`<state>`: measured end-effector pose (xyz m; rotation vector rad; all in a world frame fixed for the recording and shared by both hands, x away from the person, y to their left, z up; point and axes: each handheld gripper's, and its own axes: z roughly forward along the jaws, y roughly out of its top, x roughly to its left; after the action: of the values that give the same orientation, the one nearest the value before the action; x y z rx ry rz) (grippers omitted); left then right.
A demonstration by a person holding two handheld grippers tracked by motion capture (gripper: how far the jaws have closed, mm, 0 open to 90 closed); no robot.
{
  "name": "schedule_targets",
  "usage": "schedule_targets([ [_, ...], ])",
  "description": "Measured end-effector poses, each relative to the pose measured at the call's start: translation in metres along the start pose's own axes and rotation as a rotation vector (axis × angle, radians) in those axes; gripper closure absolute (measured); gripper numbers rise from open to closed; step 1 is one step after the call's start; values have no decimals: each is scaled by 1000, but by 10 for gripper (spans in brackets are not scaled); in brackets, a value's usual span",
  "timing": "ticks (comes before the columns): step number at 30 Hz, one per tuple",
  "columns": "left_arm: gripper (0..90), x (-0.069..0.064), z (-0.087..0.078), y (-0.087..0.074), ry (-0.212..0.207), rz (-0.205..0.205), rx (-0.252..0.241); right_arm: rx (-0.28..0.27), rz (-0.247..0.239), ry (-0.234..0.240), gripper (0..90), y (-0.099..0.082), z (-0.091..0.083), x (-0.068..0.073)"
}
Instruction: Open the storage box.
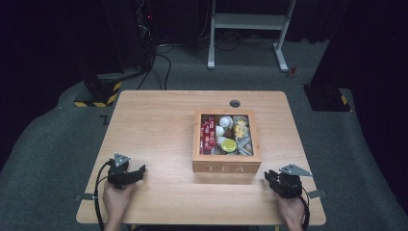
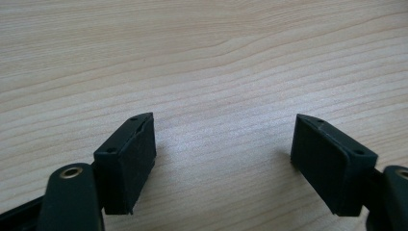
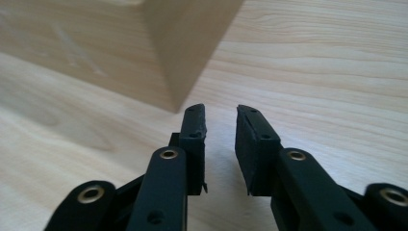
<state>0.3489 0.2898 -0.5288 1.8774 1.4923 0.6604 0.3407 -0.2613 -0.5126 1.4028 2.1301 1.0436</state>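
high view: above the person's side, facing forward and down, whole worktop [image 1: 159, 115] | left gripper view: low, close on bare wood | right gripper view: low (close), shares tea box [image 3: 159, 43] corner with high view

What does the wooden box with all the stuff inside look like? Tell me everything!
The wooden box is square, light brown wood, with TEA written on its front wall. It has no lid on, so its inside shows from above. It is split into compartments: red packets on the left, small white cups and a yellow one in the middle, pale wrapped packets on the right. It sits flat on the table, right of the middle. Nothing else touches it; the right gripper is near its front corner.
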Motion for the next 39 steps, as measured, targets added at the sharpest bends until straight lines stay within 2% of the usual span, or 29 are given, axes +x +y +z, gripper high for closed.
schedule_targets([
  [2, 242, 0, 0, 0, 2, 0, 1, 2, -28, 29, 770, -1, 0, 9],
  [3, 242, 0, 0, 0, 2, 0, 1, 2, -28, 29, 770, -1, 0, 9],
  [4, 242, 0, 0, 0, 1, 0, 0, 6, -34, 55, 785, -2, 0, 15],
  [7, 242, 0, 0, 0, 1, 1, 0, 5, -46, 89, 808, -1, 2, 23],
  [15, 242, 0, 0, 0, 1, 1, 0, 20, -68, 154, 853, 4, 12, 38],
  [25, 243, 0, 0, 0, 1, 0, 0, 20, -99, 183, 878, 14, 24, 49],
  [34, 243, 0, 0, 0, 1, 0, 1, 6, -100, 204, 888, 23, 28, 54],
  [39, 243, 0, 0, 0, 1, 1, 0, -15, -87, 234, 887, 31, 27, 57],
])
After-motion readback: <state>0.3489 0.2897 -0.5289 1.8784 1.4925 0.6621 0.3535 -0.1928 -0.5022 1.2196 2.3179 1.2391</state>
